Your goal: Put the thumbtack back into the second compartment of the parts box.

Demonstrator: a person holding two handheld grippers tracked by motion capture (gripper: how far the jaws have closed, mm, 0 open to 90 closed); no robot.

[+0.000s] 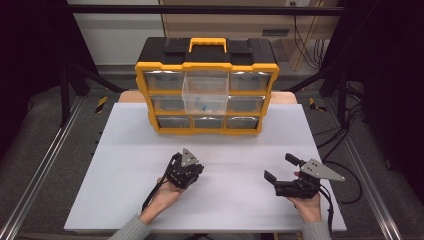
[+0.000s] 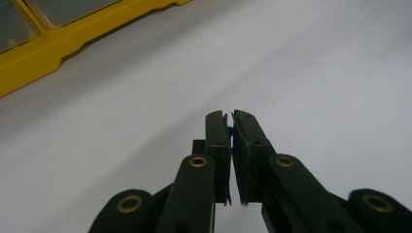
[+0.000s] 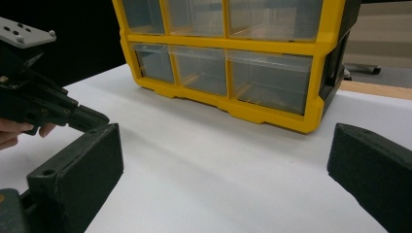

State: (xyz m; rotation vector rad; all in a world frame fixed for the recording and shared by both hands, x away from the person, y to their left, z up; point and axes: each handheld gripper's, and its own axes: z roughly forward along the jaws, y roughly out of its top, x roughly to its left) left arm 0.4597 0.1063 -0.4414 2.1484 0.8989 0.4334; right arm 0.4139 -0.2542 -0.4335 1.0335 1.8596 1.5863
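- We are holding the left gripper (image 1: 186,172) low over the white worktop (image 1: 125,175), in front of the yellow organizer (image 1: 206,92).
- In the left gripper view its fingers (image 2: 217,141) are standing almost closed, with only a thin slit between them, and they are pinching a small blue part (image 2: 229,132) that peeks out between the pads.
- We cannot tell what the blue part is; too little of it is showing.
- We are keeping the right gripper (image 1: 280,172) off to the right side of the worktop, well apart from the left gripper.
- Its fingers (image 3: 80,170) are spread wide in the right gripper view and are holding nothing.
- On the organizer, the clear middle drawer (image 1: 205,95) is standing pulled out toward us, and a few small blue bits are lying inside it.
- The other 8 drawers are sitting flush in the yellow frame.
- We judge that we are in the carrying step, moving the blue part between the worktop and the open drawer.
- The next move is likely calling for lifting the left gripper up and forward, over the front wall of the drawer, before easing the fingers apart.
- The right gripper is free to push the drawer shut afterwards.
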